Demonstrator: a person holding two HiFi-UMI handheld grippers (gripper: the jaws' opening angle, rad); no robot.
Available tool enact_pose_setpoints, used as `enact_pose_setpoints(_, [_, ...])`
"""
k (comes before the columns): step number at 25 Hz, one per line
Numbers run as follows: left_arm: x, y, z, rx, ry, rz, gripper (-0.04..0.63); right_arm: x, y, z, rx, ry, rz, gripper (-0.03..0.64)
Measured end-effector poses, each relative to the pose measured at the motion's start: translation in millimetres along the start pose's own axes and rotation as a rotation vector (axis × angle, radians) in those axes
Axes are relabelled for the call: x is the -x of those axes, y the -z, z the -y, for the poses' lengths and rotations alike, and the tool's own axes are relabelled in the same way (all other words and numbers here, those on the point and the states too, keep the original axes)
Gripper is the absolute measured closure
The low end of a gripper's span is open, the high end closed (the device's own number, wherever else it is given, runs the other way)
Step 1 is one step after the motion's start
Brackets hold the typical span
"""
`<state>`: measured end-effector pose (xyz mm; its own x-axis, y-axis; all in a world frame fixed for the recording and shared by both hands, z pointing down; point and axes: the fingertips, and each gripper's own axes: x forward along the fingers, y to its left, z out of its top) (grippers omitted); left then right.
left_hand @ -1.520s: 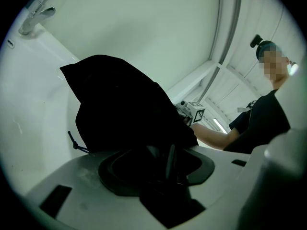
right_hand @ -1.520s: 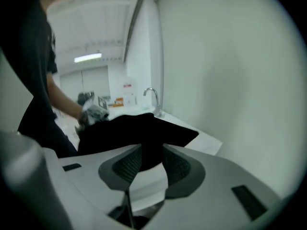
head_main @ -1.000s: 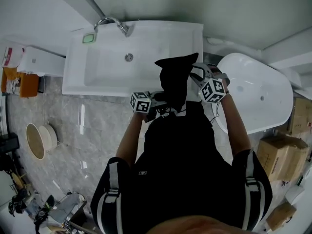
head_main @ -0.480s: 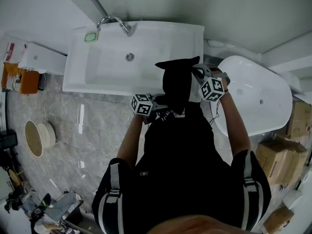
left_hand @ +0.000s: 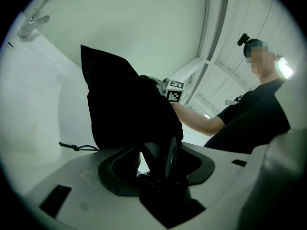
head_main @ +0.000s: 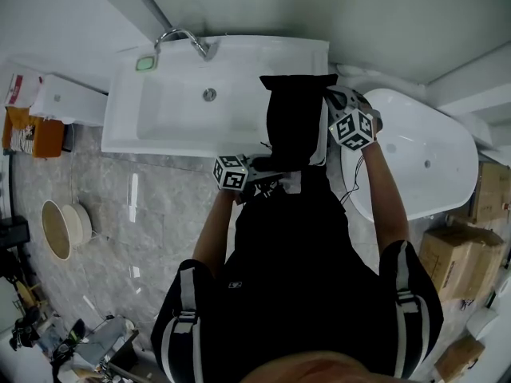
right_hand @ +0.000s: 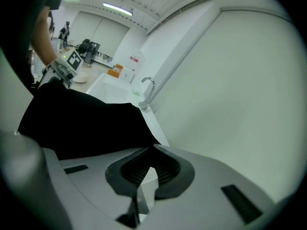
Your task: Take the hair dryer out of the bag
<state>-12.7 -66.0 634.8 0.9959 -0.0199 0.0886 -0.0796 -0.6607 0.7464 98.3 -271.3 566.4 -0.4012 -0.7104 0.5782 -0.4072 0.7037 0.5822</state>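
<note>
A black fabric bag (head_main: 294, 122) hangs upright between my two grippers, over the right end of the white sink (head_main: 172, 122). My left gripper (head_main: 249, 172) is at the bag's lower end. In the left gripper view (left_hand: 156, 153) its jaws stand wide around a glossy black part that looks like the hair dryer's handle; the rest is hidden in the bag (left_hand: 124, 104). A thin black cord (left_hand: 73, 146) dangles from the bag. My right gripper (head_main: 342, 106) is shut on the bag's top right corner; in the right gripper view (right_hand: 152, 152) the bag (right_hand: 81, 121) runs into its closed jaws.
A chrome faucet (head_main: 188, 37) stands at the sink's back left. A white oval tub (head_main: 423, 162) sits to the right, with cardboard boxes (head_main: 451, 254) beyond it. On the marble counter at left are a round basket (head_main: 62, 230) and an orange packet (head_main: 36, 134).
My right gripper shut on the bag's top corner and moved up toward the wall, pulling the bag's top edge out flat. The left gripper stayed where it was.
</note>
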Motion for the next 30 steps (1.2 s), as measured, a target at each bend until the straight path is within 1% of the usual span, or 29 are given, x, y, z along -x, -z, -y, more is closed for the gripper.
enact_pose_setpoints(3, [0.9, 1.1, 1.4, 0.001, 0.004, -0.005, 0.393, 1.0, -4.7, 19.4, -0.006, 0.045, 0.001, 0.552])
enact_pose_setpoints(7, [-1.2, 4.4, 0.7, 0.001, 0.003, -0.020, 0.393, 8.0, -13.1, 55.0, -0.022, 0.146, 0.011, 0.552])
enact_pose_setpoints(12, [-4.1, 8.3, -0.9, 0.016, 0.006, -0.007, 0.393, 18.5, -14.7, 92.0, -0.053, 0.240, 0.019, 0.552])
enact_pose_setpoints(17, [-1.4, 10.3, -3.0, 0.023, 0.002, -0.012, 0.393, 23.4, -18.1, 120.2, -0.025, 0.290, 0.008, 0.552])
enact_pose_setpoints(23, [7.0, 9.9, -5.2, 0.031, -0.011, -0.001, 0.393, 37.6, -30.9, 151.5, -0.074, 0.353, 0.041, 0.552])
enact_pose_setpoints(25, [9.0, 9.4, -6.1, 0.033, -0.018, 0.011, 0.393, 41.2, -31.9, 151.9, -0.080, 0.351, 0.046, 0.552])
enact_pose_setpoints(26, [10.3, 8.5, -6.9, 0.034, -0.022, 0.021, 0.393, 41.4, -32.2, 147.5, -0.088, 0.336, 0.051, 0.552])
enact_pose_setpoints(28, [13.6, 4.7, -8.6, 0.038, -0.030, 0.046, 0.393, 37.8, -31.1, 129.5, -0.124, 0.275, 0.067, 0.552])
enact_pose_setpoints(30, [16.7, -2.5, -10.9, 0.040, -0.033, 0.074, 0.393, 33.3, -27.4, 106.3, -0.217, 0.190, 0.097, 0.552])
